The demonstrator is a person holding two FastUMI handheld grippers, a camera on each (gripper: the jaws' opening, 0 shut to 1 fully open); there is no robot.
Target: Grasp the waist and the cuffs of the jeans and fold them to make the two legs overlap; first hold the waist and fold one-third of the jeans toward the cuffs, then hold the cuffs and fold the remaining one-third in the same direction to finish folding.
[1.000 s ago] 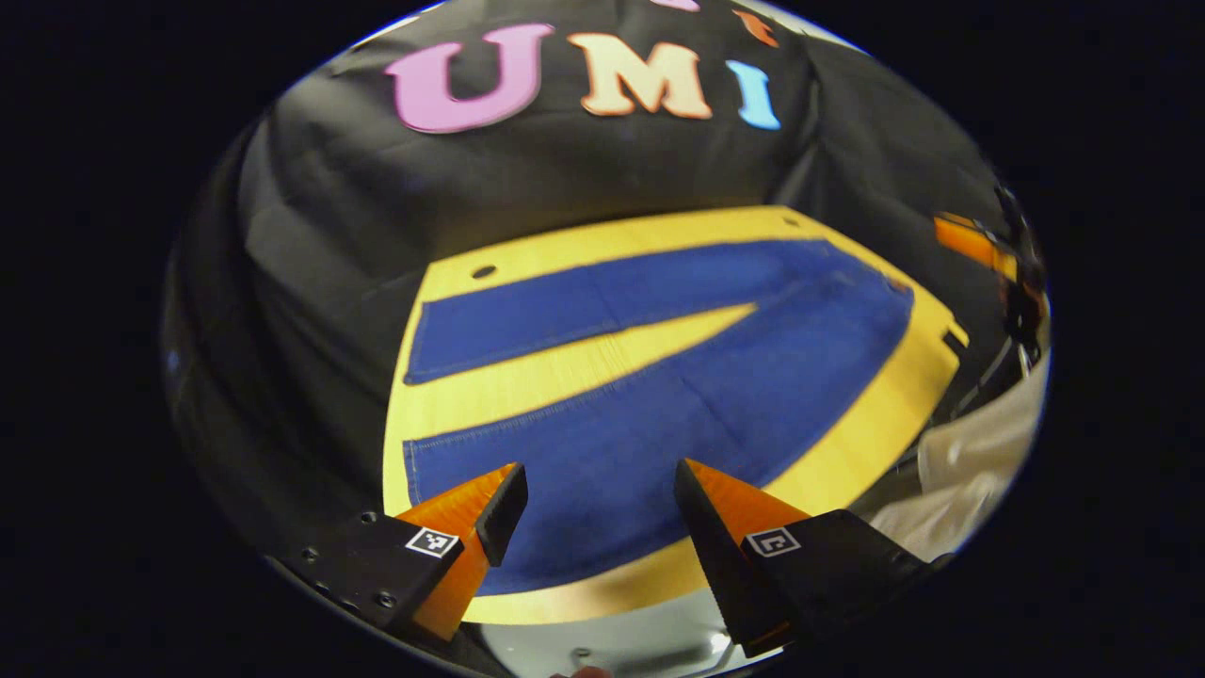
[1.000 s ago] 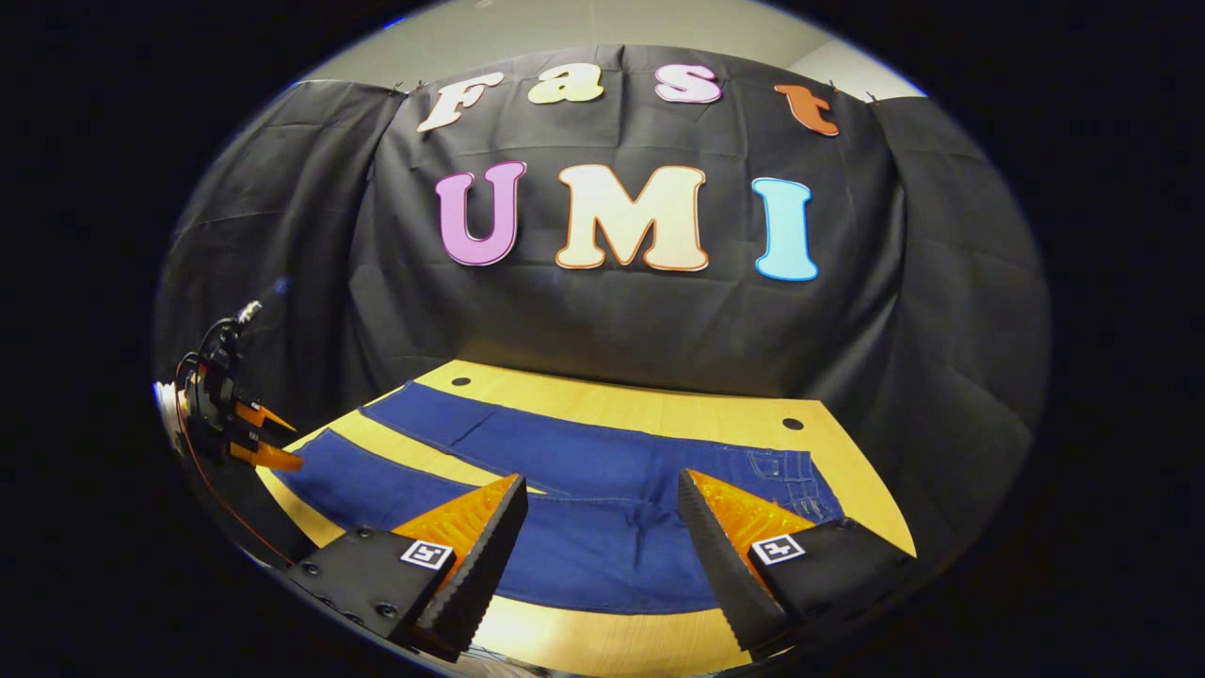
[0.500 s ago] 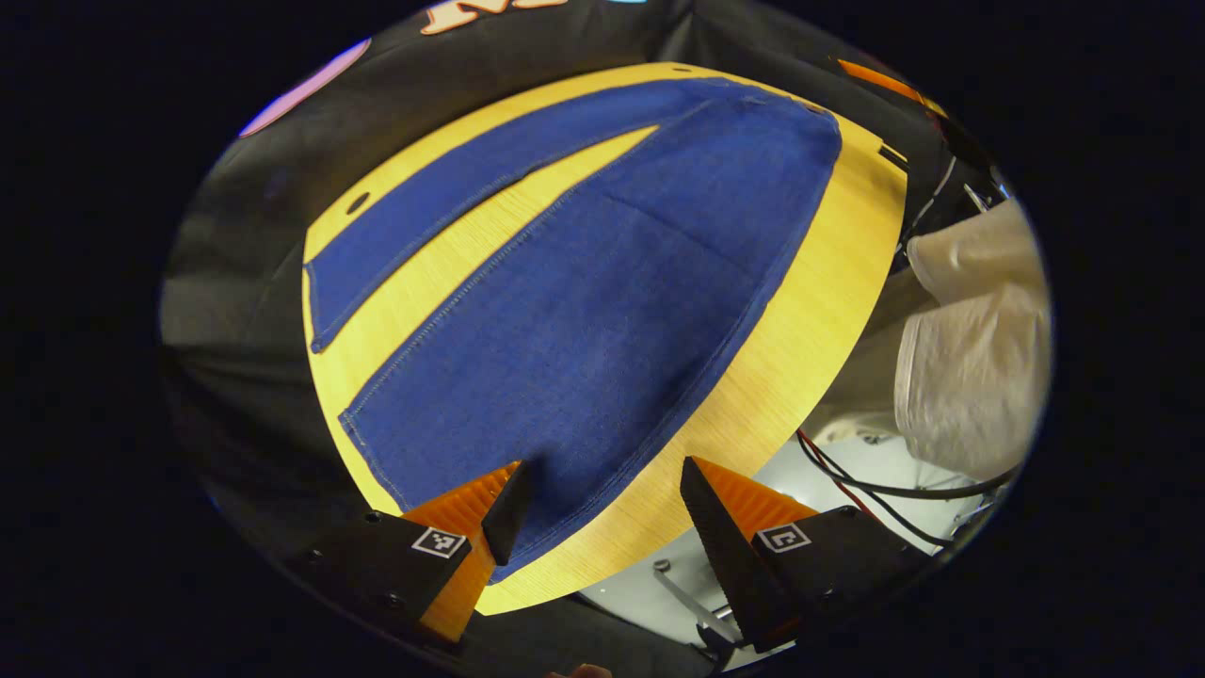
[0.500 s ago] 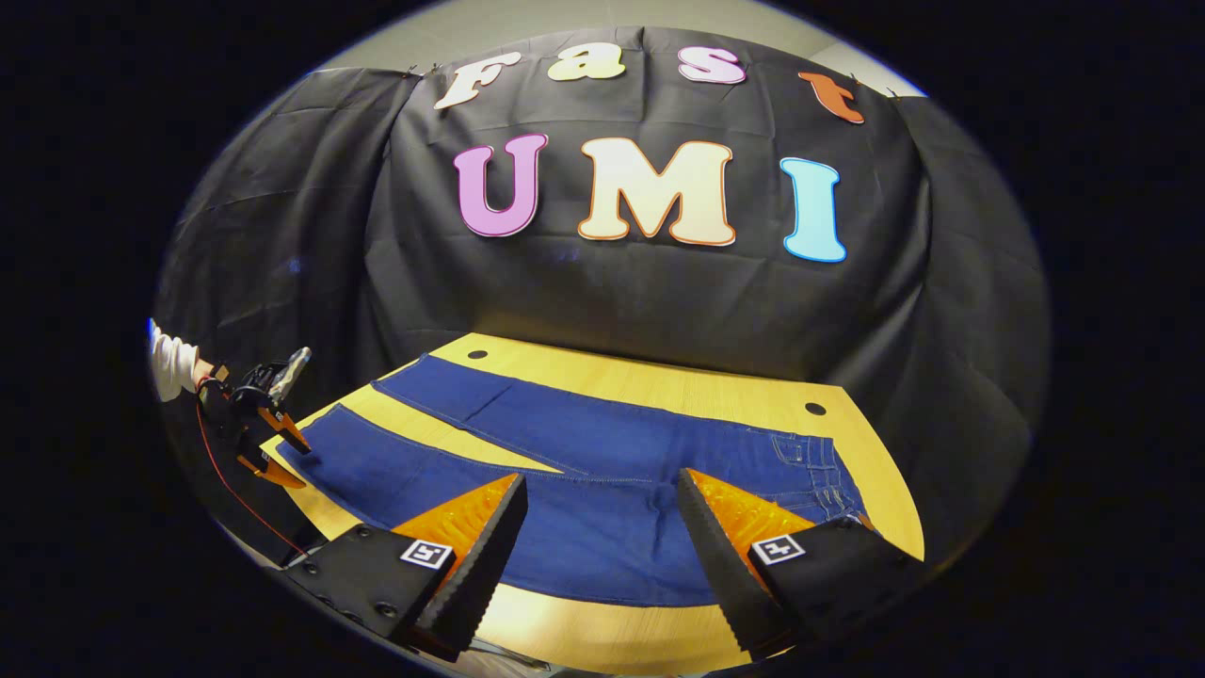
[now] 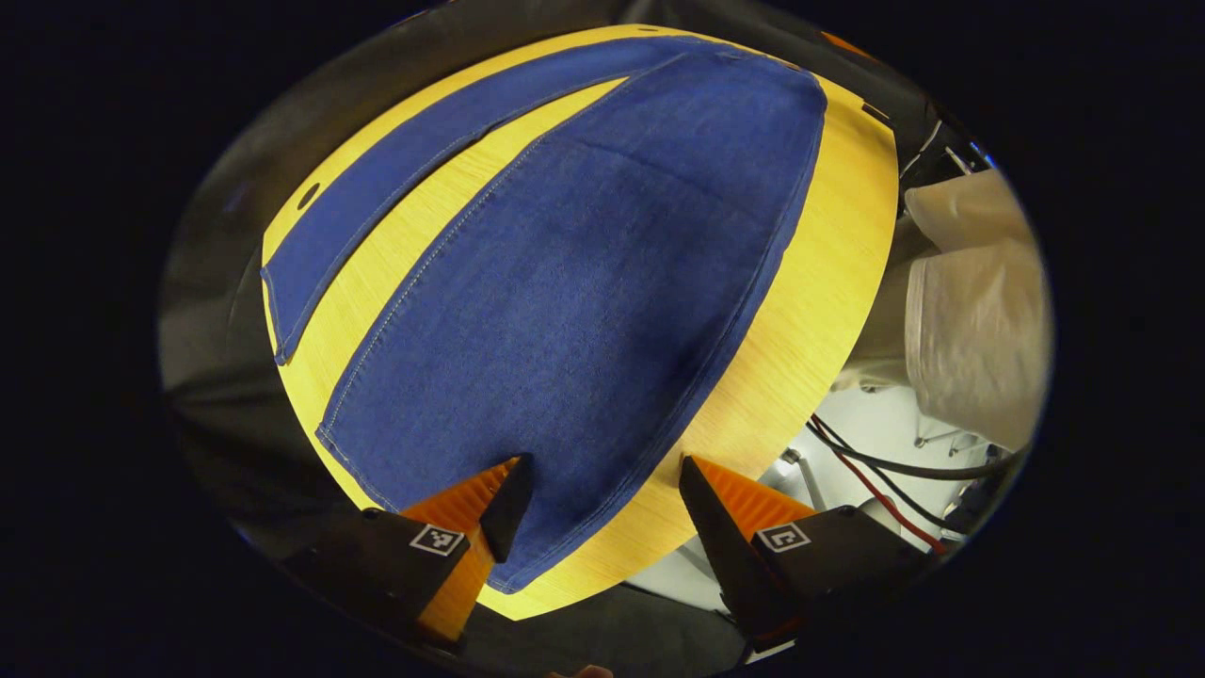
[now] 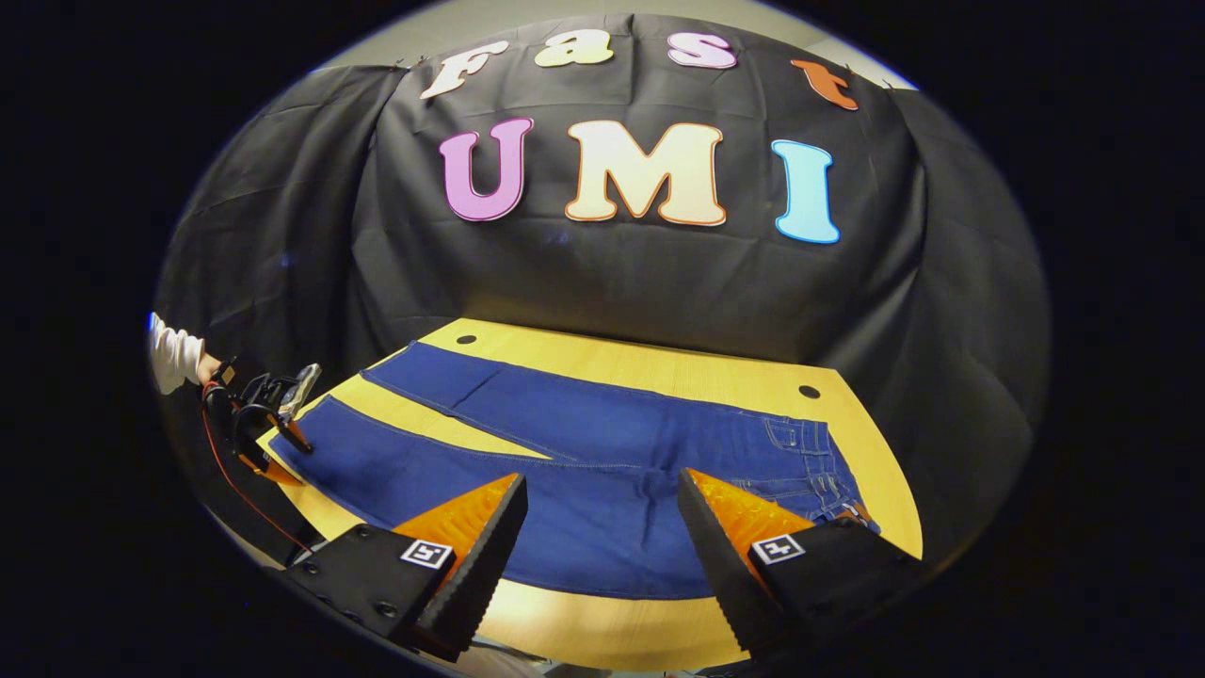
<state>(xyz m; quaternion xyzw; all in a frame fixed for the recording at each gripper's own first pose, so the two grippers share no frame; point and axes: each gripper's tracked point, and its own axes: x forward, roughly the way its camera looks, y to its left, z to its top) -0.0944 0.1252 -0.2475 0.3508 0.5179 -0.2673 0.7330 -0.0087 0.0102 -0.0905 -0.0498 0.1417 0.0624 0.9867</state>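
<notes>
Jeans (image 6: 602,490): blue denim, spread flat on the wooden bench (image 6: 659,372). The two legs lie apart in a V, with bare wood between them. The waist is at the right in the right gripper view, the cuffs at the left.
Near leg cuff (image 5: 424,490): at the bench corner, low in the left gripper view.
Left tool (image 5: 602,508): fingers spread wide. It hangs over the near leg's cuff end; one finger (image 5: 504,504) lies over the denim, the other over the bench edge. Contact with the cloth cannot be told. In the right gripper view it appears at the far left (image 6: 273,428), held by a hand with a white sleeve (image 6: 174,353).
Right tool (image 6: 602,527): fingers spread wide, above the jeans near the crotch and waist, gripping nothing.
Person: pale clothing (image 5: 974,320) beside the bench edge.
</notes>
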